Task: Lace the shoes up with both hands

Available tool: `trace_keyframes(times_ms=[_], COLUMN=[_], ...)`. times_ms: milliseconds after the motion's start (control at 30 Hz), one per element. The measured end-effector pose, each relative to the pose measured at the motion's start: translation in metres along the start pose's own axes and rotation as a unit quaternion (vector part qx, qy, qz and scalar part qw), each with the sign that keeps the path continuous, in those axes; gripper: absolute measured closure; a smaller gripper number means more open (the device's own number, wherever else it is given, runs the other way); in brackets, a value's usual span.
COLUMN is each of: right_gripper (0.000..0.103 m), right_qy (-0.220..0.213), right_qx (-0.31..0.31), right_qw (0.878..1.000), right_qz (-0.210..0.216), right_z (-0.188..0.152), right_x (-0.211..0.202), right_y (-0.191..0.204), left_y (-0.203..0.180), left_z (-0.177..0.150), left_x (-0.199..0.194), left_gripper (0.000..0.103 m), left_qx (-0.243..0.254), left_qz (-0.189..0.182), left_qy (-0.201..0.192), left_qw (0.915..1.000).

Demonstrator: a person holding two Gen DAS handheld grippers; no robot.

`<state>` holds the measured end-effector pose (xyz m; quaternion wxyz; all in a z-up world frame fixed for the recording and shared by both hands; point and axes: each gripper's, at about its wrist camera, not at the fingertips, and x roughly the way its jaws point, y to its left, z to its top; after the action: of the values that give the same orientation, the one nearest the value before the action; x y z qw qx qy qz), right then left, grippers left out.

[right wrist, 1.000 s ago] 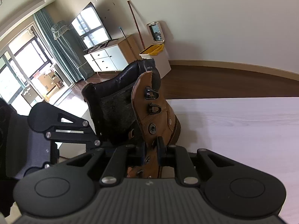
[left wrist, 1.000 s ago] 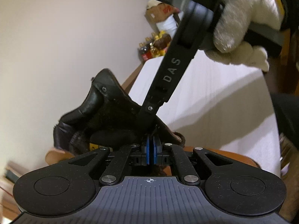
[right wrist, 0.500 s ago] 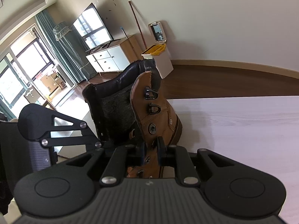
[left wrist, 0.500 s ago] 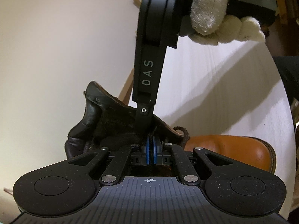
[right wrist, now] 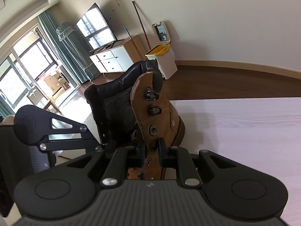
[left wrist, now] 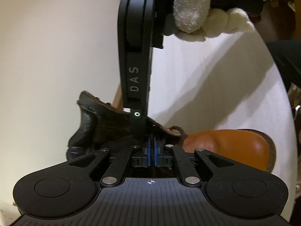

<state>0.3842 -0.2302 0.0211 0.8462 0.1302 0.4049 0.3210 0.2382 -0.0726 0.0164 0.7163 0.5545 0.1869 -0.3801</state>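
Two grippers are set at one tan leather boot [right wrist: 158,116] on the pale wooden table [right wrist: 244,124]. Since a second ago the left gripper [left wrist: 151,151] has been rolled, so the boot's rounded, glossy toe is now seen right of it; its blue pads are pressed together, whether on anything cannot be told. The right gripper [right wrist: 152,153] is kept clamped on the stiff eyelet flap, steadied for lacing. No lace is seen.

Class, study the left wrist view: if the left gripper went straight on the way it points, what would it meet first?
Most likely the right gripper's black finger link, which crosses directly ahead of the shut left gripper, with the boot's dark lining just behind. Depth between them is unclear.
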Motion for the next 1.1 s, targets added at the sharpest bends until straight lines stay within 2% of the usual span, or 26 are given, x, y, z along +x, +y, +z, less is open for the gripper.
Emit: trace_keyframes(times_ms=[167,500,700,800,900,967,1000,1100], right_gripper=[0.087,0.087,0.086,0.084,0.082,0.082,0.081,0.081], right_qy=[-0.001,-0.002,-0.003,-0.004,-0.014,-0.024,-0.03,-0.055], right_qx=[0.001,0.003,0.007,0.01,0.009,0.008,0.003,-0.087], right_qw=[1.0,1.0,1.0,1.0,0.999,0.998,0.998,0.994], right_qz=[0.004,0.009,0.012,0.013,0.035,0.049,0.055,0.048], right_z=[-0.001,-0.002,-0.003,-0.003,-0.005,-0.007,-0.008,-0.024], right_x=[-0.001,-0.002,-0.003,-0.003,-0.013,-0.02,-0.025,-0.038], right_y=[-0.001,-0.002,-0.003,-0.003,-0.008,-0.013,-0.015,-0.017], left_y=[0.001,0.012,0.034,0.034,0.036,0.037,0.038,0.041], left_z=[-0.006,-0.022,-0.015,-0.011,-0.011,0.003,0.002,0.001], left_x=[-0.004,-0.012,-0.01,-0.013,-0.014,-0.02,-0.02,-0.021], left_gripper=[0.098,0.098,0.098,0.098,0.098,0.098,0.098,0.098], left_qx=[0.014,-0.003,-0.054,-0.049,-0.046,-0.048,-0.048,-0.051], left_qz=[-0.006,-0.018,-0.036,-0.041,-0.044,-0.046,-0.047,-0.051], left_qy=[0.003,-0.017,-0.039,-0.042,-0.043,-0.044,-0.045,-0.05], left_qw=[0.9999,0.9997,0.9971,0.9971,0.9971,0.9968,0.9967,0.9962])
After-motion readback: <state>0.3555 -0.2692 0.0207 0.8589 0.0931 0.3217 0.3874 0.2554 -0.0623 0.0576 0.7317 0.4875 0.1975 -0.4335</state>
